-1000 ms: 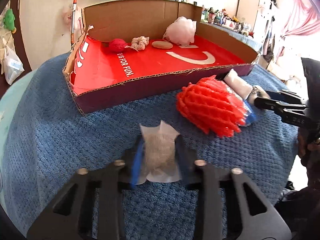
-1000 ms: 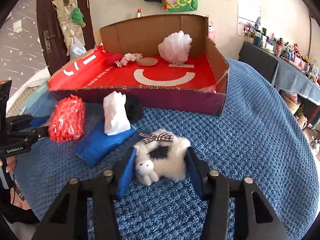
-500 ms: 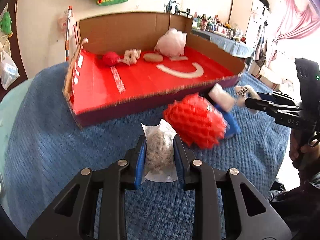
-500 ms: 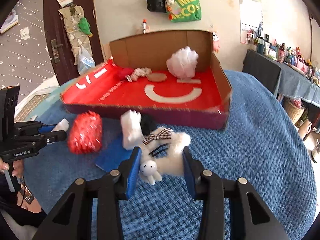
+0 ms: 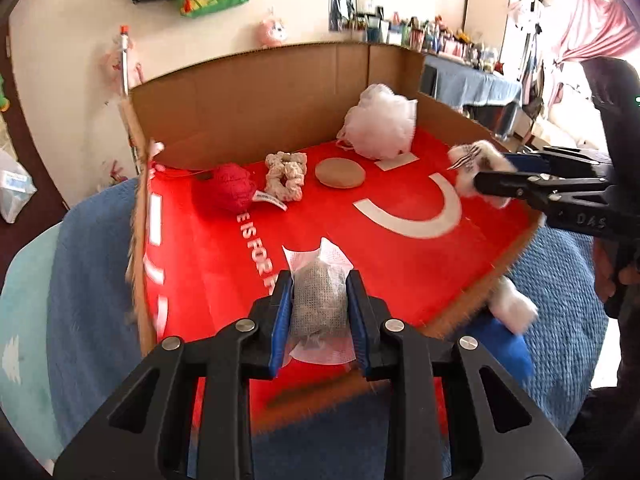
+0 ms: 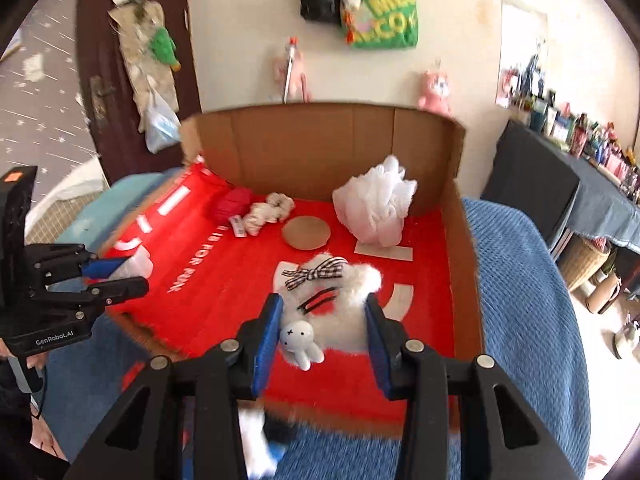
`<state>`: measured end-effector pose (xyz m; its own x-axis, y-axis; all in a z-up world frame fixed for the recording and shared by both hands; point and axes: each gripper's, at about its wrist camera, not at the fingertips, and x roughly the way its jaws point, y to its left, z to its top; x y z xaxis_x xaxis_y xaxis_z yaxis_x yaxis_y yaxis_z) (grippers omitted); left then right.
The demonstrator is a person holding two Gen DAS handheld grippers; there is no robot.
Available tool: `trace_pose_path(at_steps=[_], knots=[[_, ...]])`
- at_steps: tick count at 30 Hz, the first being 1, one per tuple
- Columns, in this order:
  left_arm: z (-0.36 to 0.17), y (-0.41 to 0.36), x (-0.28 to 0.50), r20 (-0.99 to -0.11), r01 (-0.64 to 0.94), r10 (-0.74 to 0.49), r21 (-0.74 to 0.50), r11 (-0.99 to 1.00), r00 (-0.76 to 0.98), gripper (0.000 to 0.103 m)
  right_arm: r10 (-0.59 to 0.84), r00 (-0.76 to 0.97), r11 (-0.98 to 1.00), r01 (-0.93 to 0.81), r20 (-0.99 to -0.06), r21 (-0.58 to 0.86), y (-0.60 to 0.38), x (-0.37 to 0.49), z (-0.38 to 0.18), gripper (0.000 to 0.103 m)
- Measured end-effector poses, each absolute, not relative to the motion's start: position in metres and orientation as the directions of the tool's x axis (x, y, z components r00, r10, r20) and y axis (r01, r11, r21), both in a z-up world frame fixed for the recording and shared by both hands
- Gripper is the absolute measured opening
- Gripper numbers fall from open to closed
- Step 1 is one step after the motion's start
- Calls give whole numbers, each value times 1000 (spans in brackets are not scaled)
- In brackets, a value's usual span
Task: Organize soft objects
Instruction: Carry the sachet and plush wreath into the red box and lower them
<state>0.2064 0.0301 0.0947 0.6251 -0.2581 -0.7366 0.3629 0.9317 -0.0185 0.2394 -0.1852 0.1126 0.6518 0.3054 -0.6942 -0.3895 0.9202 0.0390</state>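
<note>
Red box floor (image 5: 400, 264), white lettering; blue knit cover (image 6: 528, 300); white fluffy scrunchie (image 6: 344, 312), black-white checked bow (image 6: 316, 272).

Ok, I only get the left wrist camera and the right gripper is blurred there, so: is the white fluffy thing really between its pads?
Observer: Yes. The right gripper has a blue pad pressed into each side of the fluffy white piece.
Operator: Anything dangling off it?
Observer: A small white bunny charm hangs at its front, beside one pad.
Operator: Anything stiff on it?
Observer: Black hair clips lie across its middle.
</note>
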Motion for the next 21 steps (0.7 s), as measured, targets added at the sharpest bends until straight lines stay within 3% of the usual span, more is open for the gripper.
trace_pose_path(at_steps=[11,21], knots=[[72,31,276,-846,338,-196,-20,941,496,25,178,512,938,-347,-840,-13,-179,321,79,43],[62,35,296,-880,299,-156,-16,954,449,25,164,465,946,-324,-870,6,-186,341,63,44]])
